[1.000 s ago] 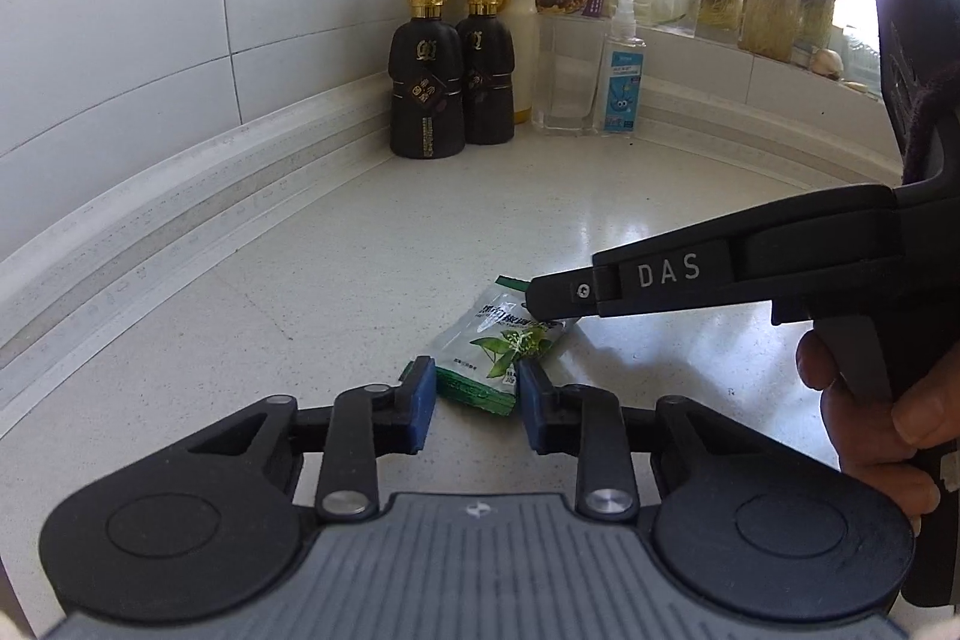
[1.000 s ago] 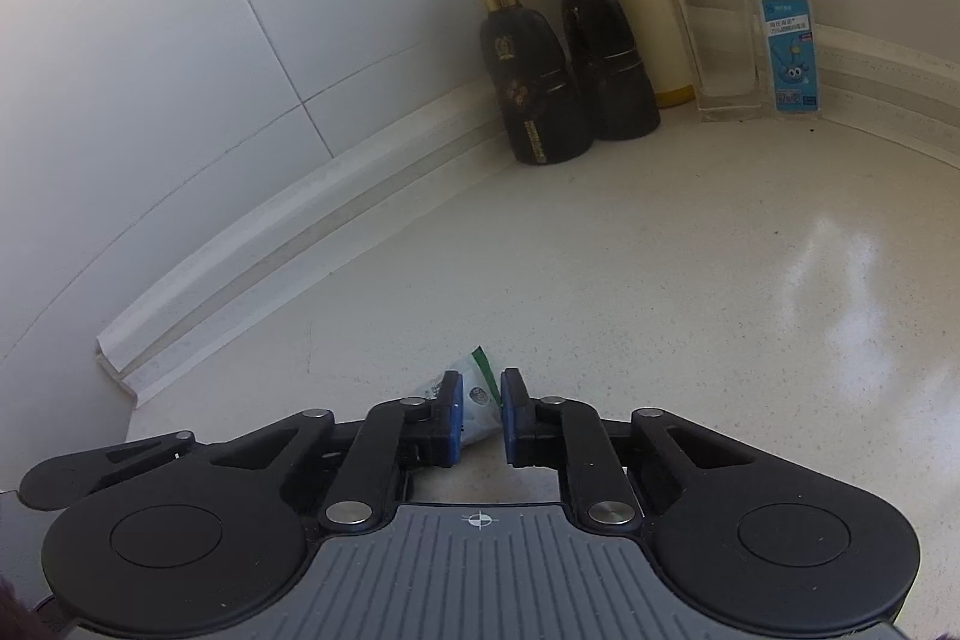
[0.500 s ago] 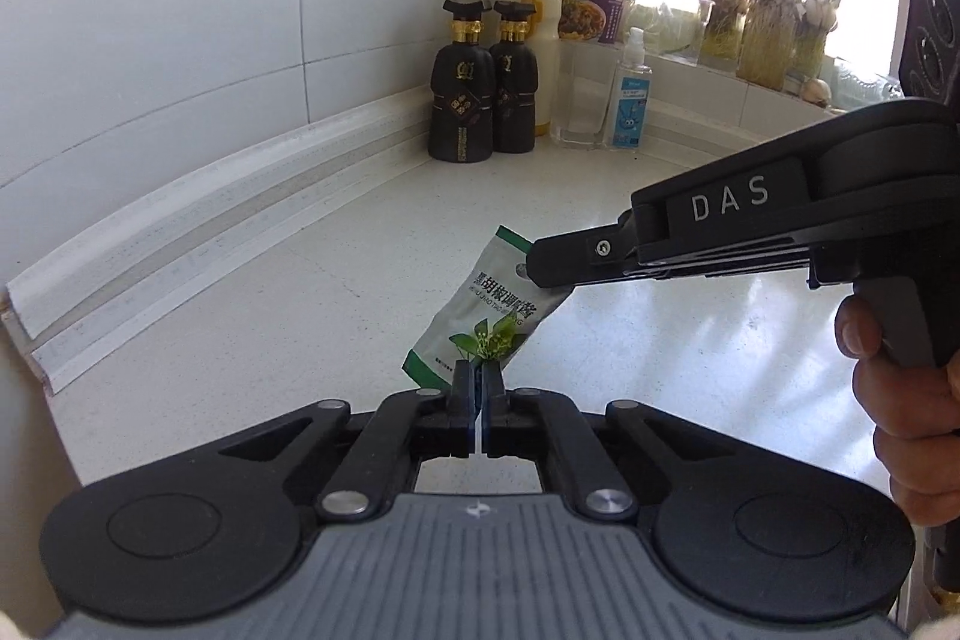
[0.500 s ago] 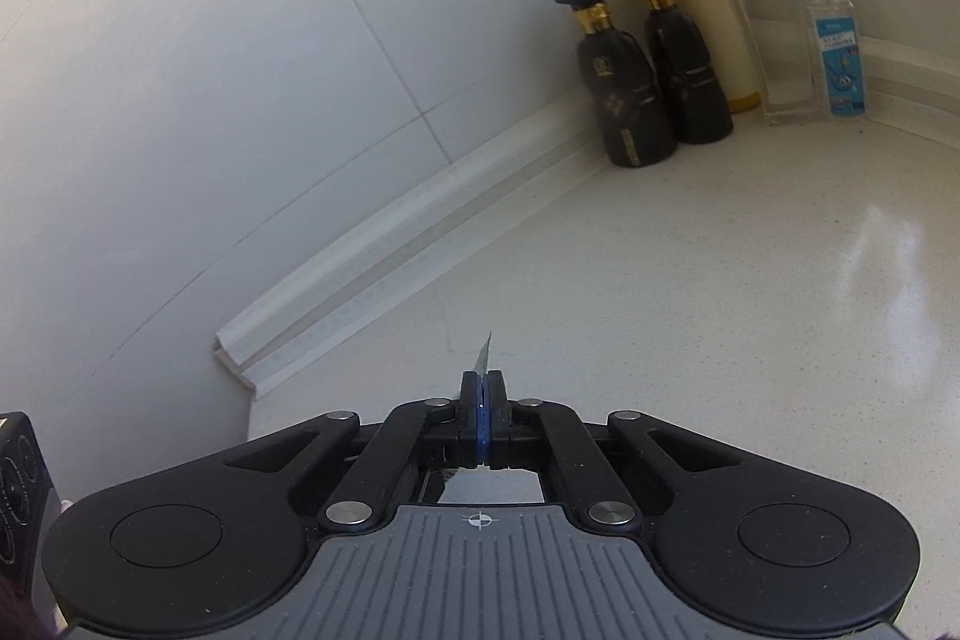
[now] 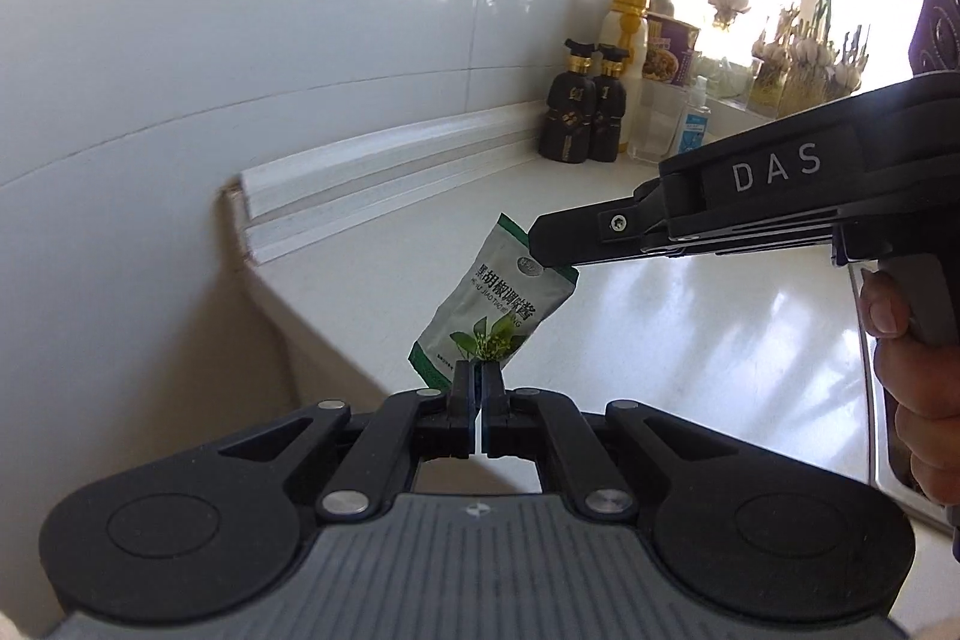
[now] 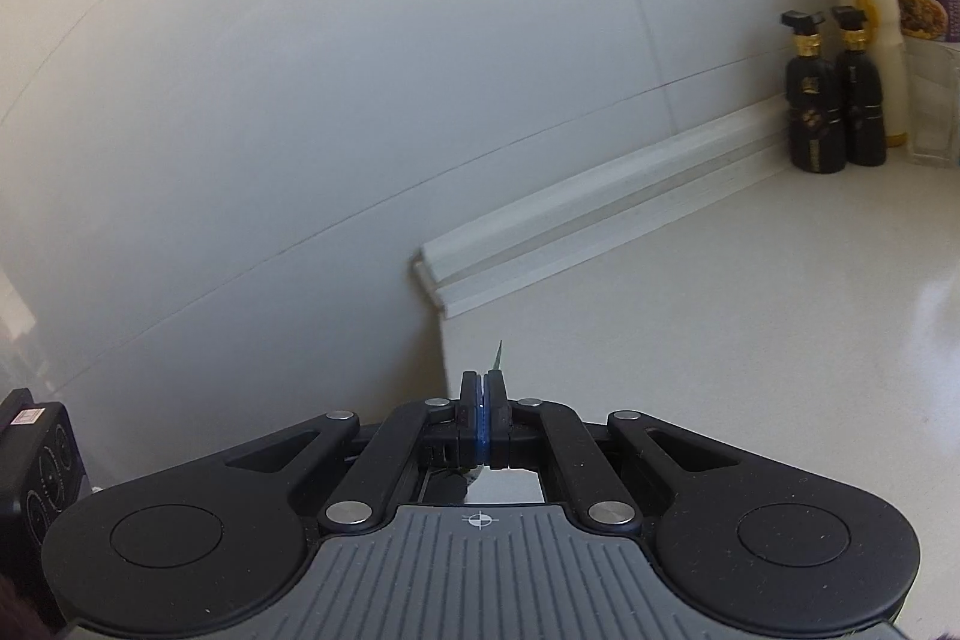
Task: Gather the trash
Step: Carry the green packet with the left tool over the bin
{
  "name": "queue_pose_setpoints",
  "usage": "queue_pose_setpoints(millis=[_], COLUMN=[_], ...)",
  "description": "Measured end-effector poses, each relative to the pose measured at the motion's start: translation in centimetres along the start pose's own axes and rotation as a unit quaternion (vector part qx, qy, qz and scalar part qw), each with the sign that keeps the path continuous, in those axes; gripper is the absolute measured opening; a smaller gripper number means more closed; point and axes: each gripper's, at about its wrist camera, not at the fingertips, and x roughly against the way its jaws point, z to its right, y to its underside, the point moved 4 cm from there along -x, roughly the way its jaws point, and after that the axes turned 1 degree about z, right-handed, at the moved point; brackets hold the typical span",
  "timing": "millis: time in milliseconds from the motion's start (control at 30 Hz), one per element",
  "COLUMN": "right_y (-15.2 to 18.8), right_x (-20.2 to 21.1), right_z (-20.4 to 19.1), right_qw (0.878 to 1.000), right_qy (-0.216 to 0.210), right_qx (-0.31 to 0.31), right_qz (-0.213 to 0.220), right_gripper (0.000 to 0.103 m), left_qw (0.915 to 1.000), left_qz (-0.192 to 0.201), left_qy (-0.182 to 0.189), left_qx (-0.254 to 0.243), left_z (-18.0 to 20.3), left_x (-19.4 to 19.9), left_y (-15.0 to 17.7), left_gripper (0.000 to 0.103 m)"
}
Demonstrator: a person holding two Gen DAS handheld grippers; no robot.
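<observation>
Spanning most of both views, the white tiled wall (image 5: 240, 70) meets the pale counter (image 5: 690, 340), whose near end stops at a corner below the wall trim. Bottles (image 5: 585, 112) stand far back in the corner, well apart from the work.

The step in hand appears to be carrying: one piece of trash, a green-and-white sauce packet (image 5: 492, 304), hangs in the air above the counter edge, clear of the surface. Both grippers hold it. The left gripper (image 5: 478, 382) has its jaws closed on the packet's lower edge; the right gripper (image 6: 483, 388) has its jaws closed on the upper corner, where only a green sliver shows past the pads in its own view.

The packet's long axis runs diagonally, lower end toward the left gripper, upper end tilted up and away to the right, printed face toward the left camera.

The next move likely calls for a bin, which no view shows, and for both grippers to travel together so the packet does not tear.
</observation>
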Motion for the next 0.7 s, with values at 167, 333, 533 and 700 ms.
queue_pose_setpoints(millis=[167, 333, 533, 700], right_y=[4.8, 9.8, 15.6, 18.6], right_x=[-2.8, -6.0, -9.5, -12.4], right_z=[-4.7, -6.8, -6.5, -5.2], right_qw=[0.998, 0.994, 0.988, 0.987], right_qy=[-0.020, -0.033, -0.029, -0.026], right_qx=[0.022, 0.014, 0.000, -0.018], right_qz=[-0.047, -0.100, -0.150, -0.159], right_gripper=[0.001, 0.001, 0.001, 0.003], left_qw=[0.9991, 0.9957, 0.9901, 0.9849], left_qz=[-0.025, -0.062, -0.104, -0.122], left_qy=[-0.022, -0.036, -0.037, -0.031], left_qx=[0.025, 0.058, 0.086, 0.119], left_z=[-3.4, -6.3, -7.5, -8.7], left_x=[2.7, 3.5, 2.0, -0.7], left_y=[5.0, 10.3, 15.6, 18.6], left_gripper=[0.001, 0.001, 0.001, 0.006])
